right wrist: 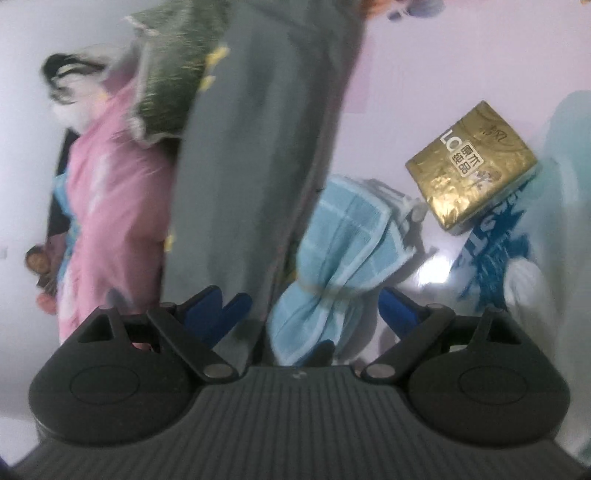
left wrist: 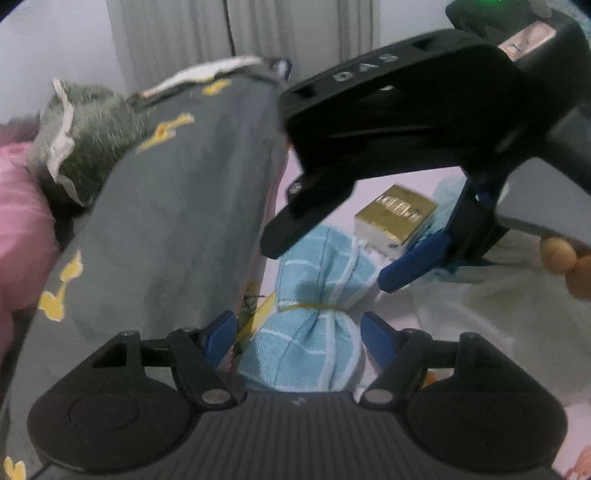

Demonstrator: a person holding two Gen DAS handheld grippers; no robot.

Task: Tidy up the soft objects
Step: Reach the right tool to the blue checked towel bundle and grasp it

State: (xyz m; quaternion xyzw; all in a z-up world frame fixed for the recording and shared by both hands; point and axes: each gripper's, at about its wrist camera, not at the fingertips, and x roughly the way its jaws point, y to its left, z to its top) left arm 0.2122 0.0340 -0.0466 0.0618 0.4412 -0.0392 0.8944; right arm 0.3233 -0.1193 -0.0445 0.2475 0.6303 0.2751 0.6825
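Observation:
A light blue checked towel [left wrist: 314, 317] tied in the middle with a yellow band lies on a pale pink sheet, right in front of my left gripper [left wrist: 299, 332], whose blue-padded jaws stand open around it. It also shows in the right wrist view [right wrist: 332, 266], between the open blue-padded jaws of my right gripper [right wrist: 314, 306]. My right gripper also shows in the left wrist view [left wrist: 332, 236], above the towel. A grey pillow [left wrist: 173, 206] with yellow prints stands at the left, also in the right wrist view [right wrist: 251, 147].
A gold tissue pack [left wrist: 397, 218] lies beyond the towel, also in the right wrist view [right wrist: 472, 166]. A green fuzzy cushion [left wrist: 88, 133] and pink fabric [left wrist: 22, 236] lie left. A white-and-blue printed bag [right wrist: 491, 251] lies at the right. Grey curtains [left wrist: 295, 29] hang behind.

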